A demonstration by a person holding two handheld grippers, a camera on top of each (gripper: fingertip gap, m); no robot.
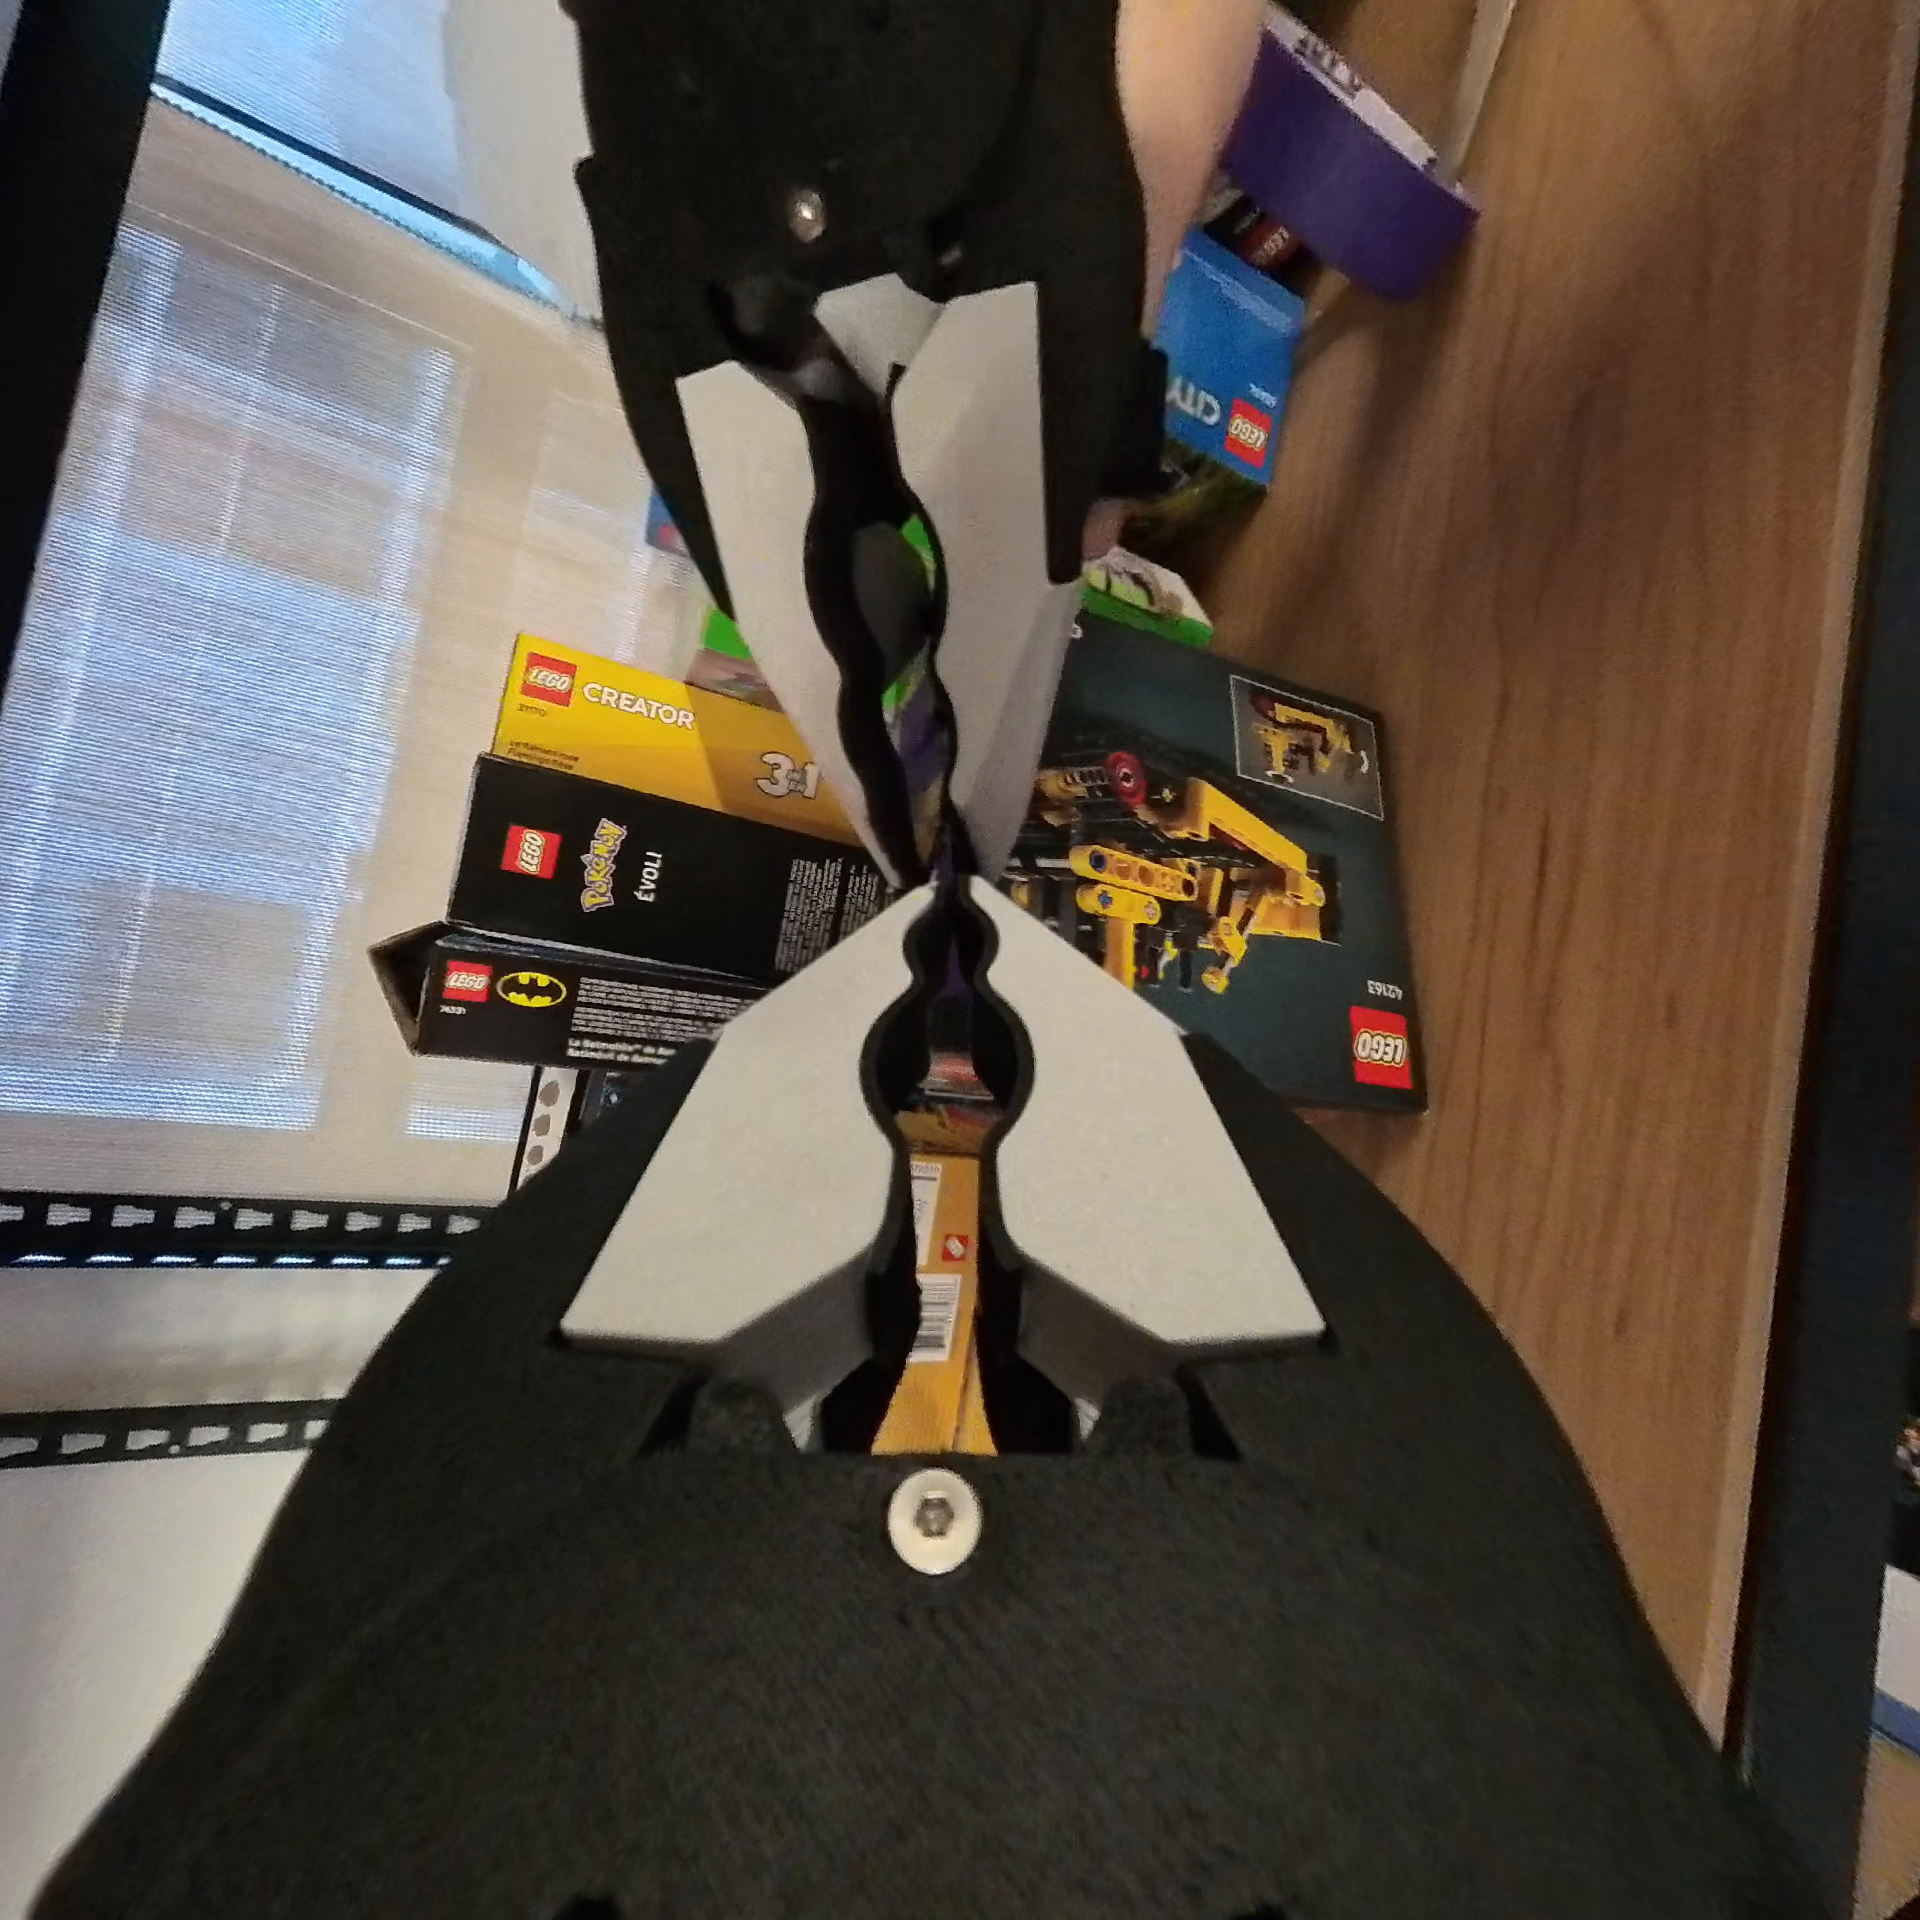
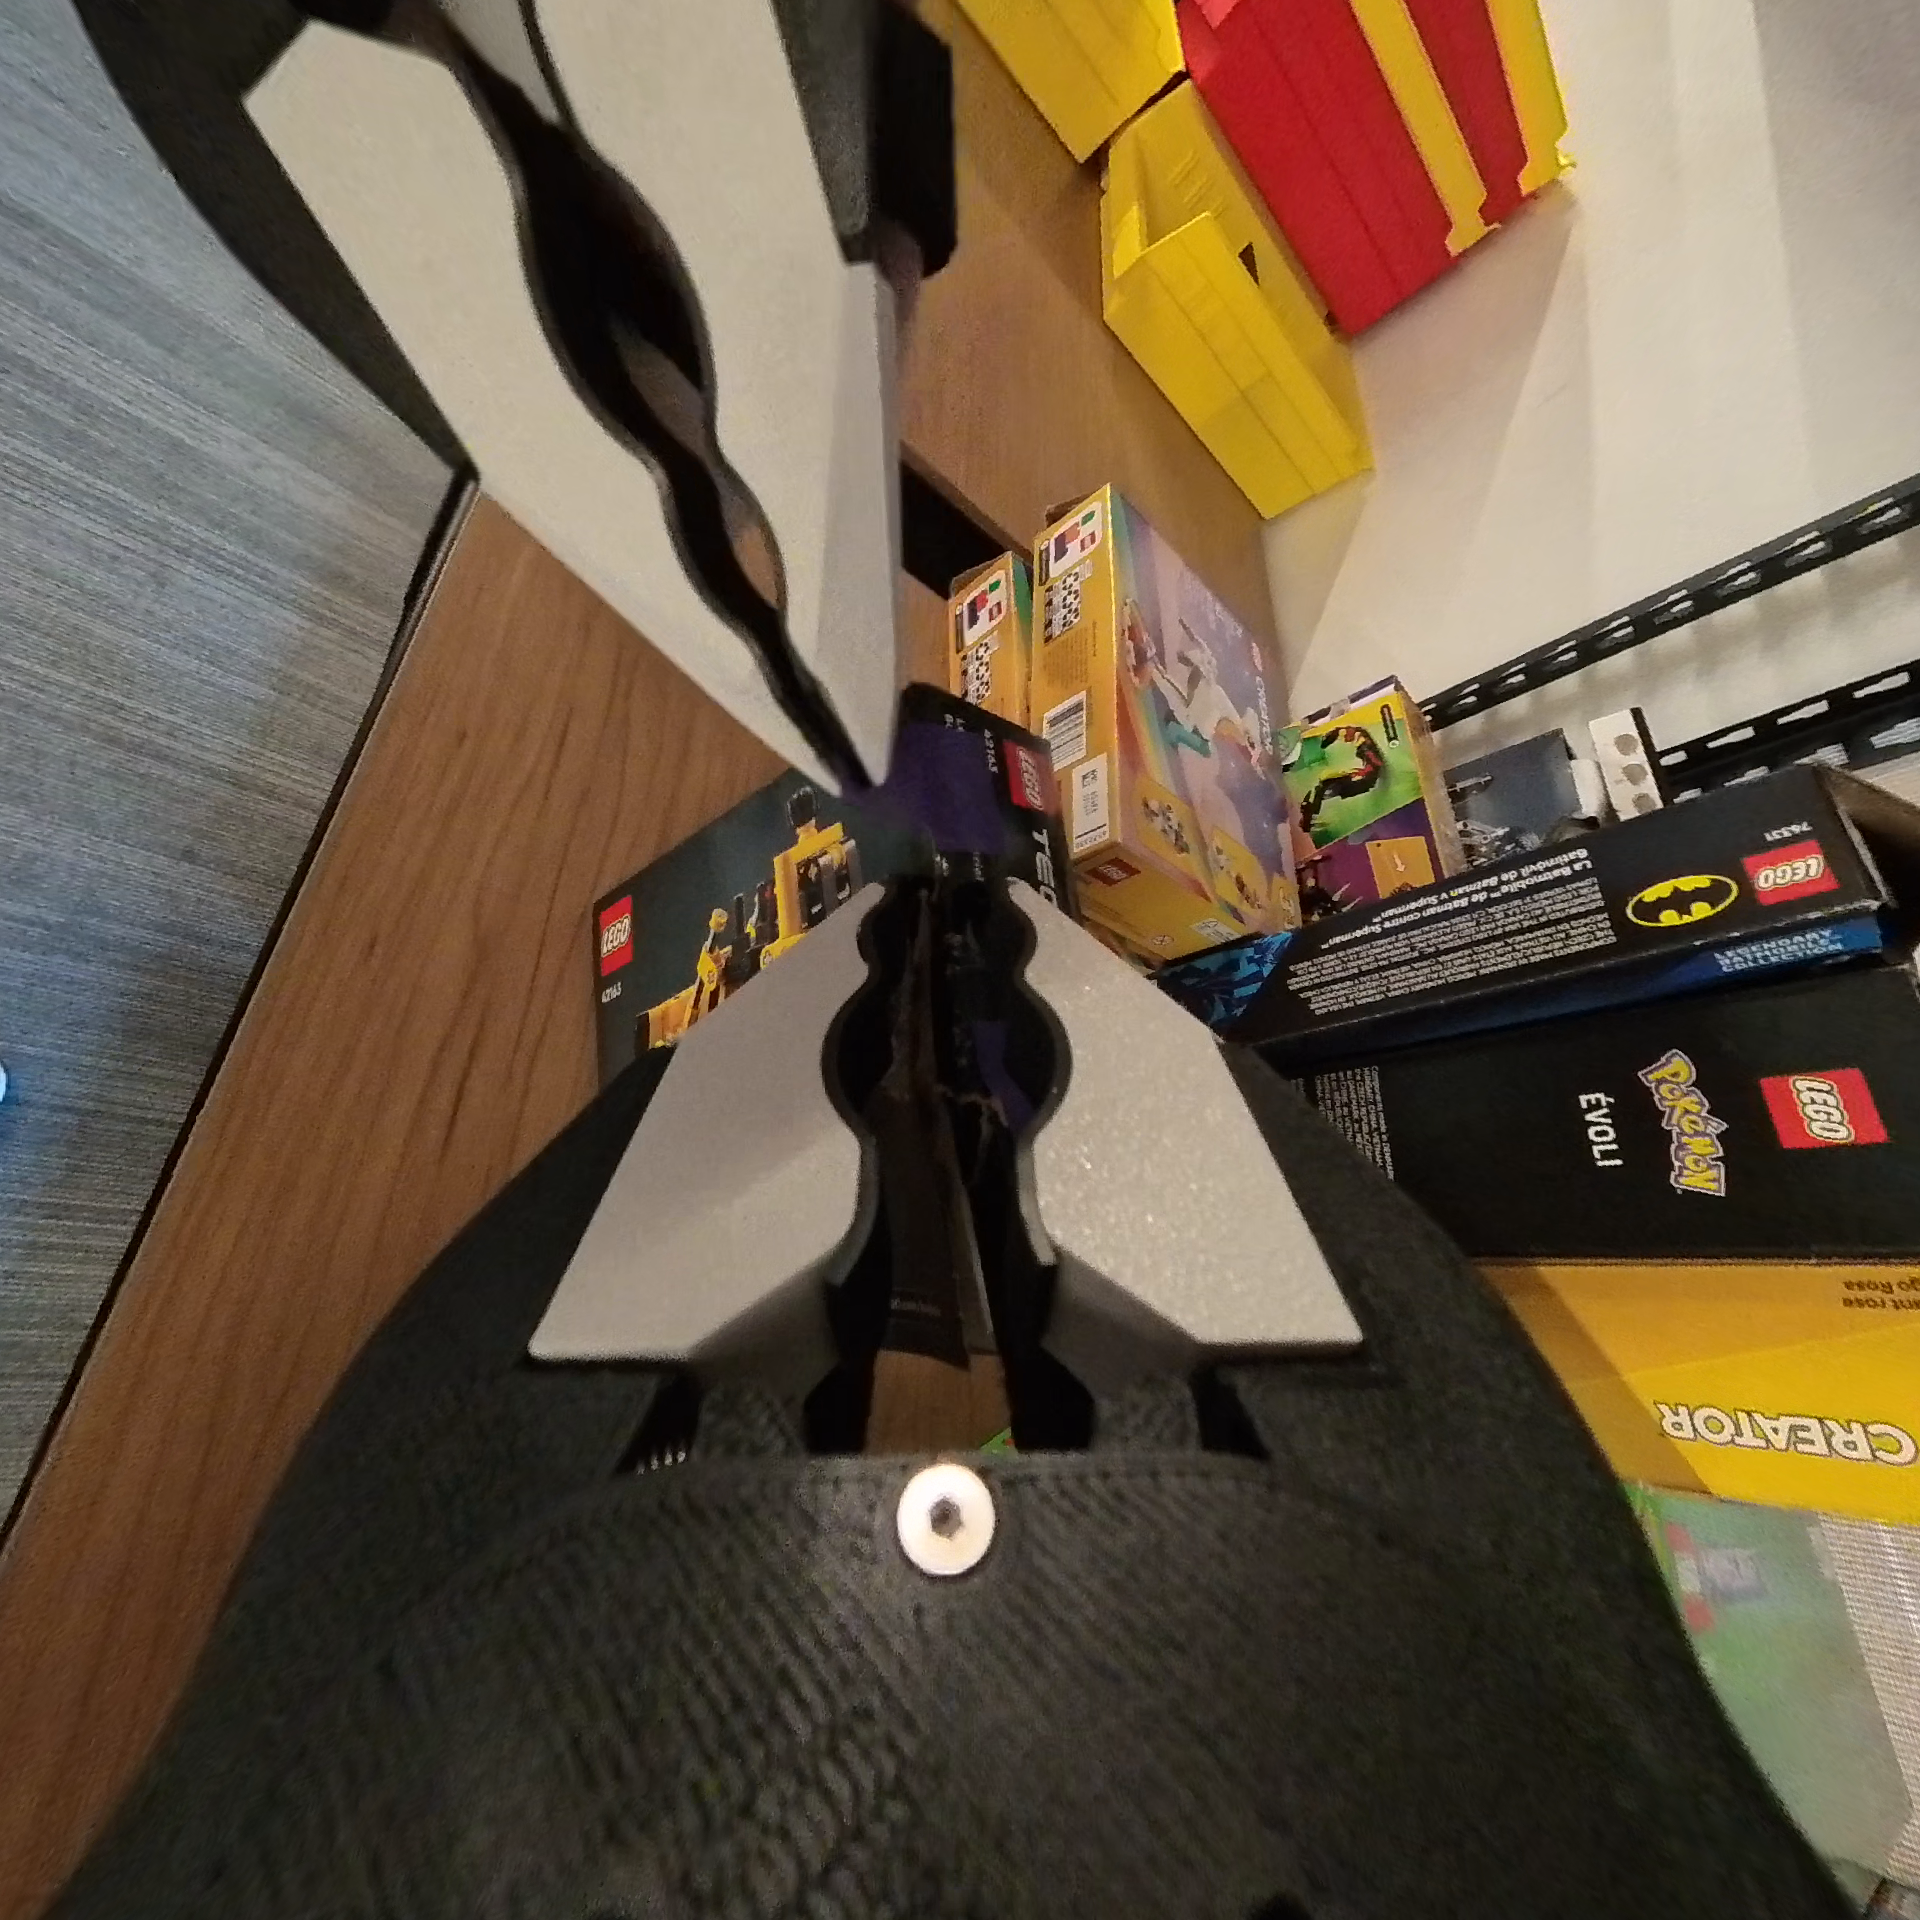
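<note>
soft daylight comes through the blinds (image 1: 208, 665), slightly blown out. both views bend at the edges. the near grippers and the frame edges are blurred.

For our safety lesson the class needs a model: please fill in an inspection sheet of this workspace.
Surface: wooden board, crowded at one end.
Job's things: purple-and-black flat item, kind unclear.
Clutter: black box, yellow box, booklet, yellow and red bins.
Grippers: left hand-held gripper and right hand-held gripper meet tip to tip, both shut on the flat item.
Cables: nothing seen.
Surroundings: black perforated rail, grey carpet.
</note>
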